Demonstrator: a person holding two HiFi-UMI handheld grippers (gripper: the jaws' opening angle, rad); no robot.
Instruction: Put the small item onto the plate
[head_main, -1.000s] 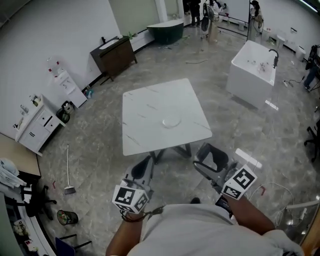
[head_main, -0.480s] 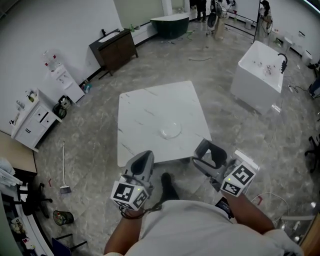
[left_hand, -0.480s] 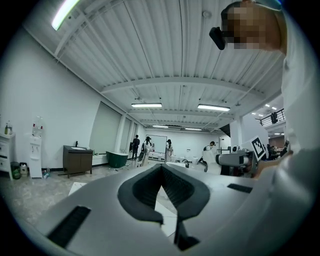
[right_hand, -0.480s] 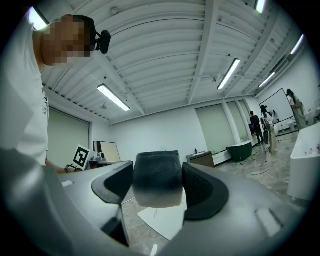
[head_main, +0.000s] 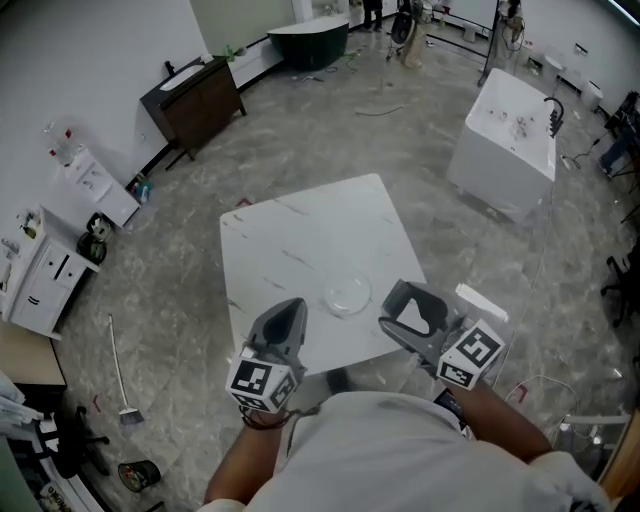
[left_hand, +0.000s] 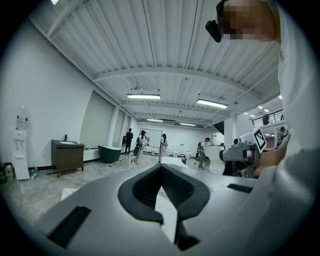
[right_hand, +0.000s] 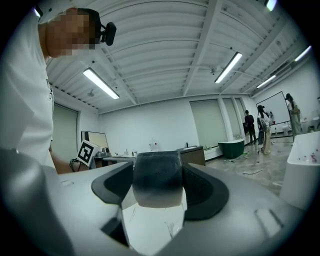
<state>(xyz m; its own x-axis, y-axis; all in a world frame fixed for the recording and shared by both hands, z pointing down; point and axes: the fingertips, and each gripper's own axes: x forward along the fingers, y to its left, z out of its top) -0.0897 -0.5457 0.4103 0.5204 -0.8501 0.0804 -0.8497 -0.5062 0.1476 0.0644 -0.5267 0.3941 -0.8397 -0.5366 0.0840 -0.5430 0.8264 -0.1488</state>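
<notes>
Currently my right claw (head_main: 408, 310) is clamped on the small item (right_hand: 156, 179), a dark rounded block, by the near right corner of the white surface (head_main: 290, 240). The plate (head_main: 347, 294) lies on that surface, just ahead and between both claws. My left claw (head_main: 284, 322) is closed, with nothing in it.

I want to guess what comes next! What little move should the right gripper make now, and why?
Probably carry the right gripper forward and a little left until it is above the plate. Its fingers clamp the small item, while the clear plate lies bare on the white table just ahead of it.
</notes>
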